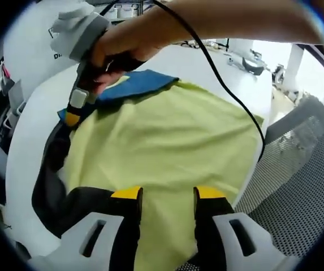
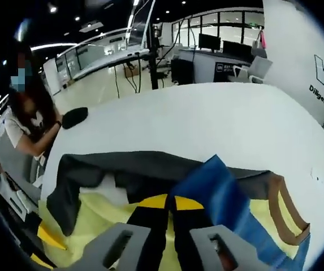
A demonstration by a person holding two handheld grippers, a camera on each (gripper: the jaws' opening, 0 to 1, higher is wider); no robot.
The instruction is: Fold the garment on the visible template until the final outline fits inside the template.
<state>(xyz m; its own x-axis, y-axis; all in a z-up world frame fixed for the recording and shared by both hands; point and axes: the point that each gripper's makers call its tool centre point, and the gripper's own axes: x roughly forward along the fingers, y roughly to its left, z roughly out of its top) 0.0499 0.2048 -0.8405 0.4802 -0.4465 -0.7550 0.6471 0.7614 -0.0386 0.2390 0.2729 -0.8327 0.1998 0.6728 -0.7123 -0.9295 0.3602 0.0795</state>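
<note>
Smooth yellow garment (image 1: 167, 147), blue panel (image 2: 224, 209), on white table (image 2: 207, 118).

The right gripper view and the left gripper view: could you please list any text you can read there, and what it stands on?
"W", large outlined letter, cut off at the edge: on the white wall panel in the right gripper view.
"Diligent", cut off, beneath that letter: on the same panel.
"Di", cut off behind the hand-held tongs: on the white wall in the left gripper view.
Nothing readable on the yellow-green garment.
</note>
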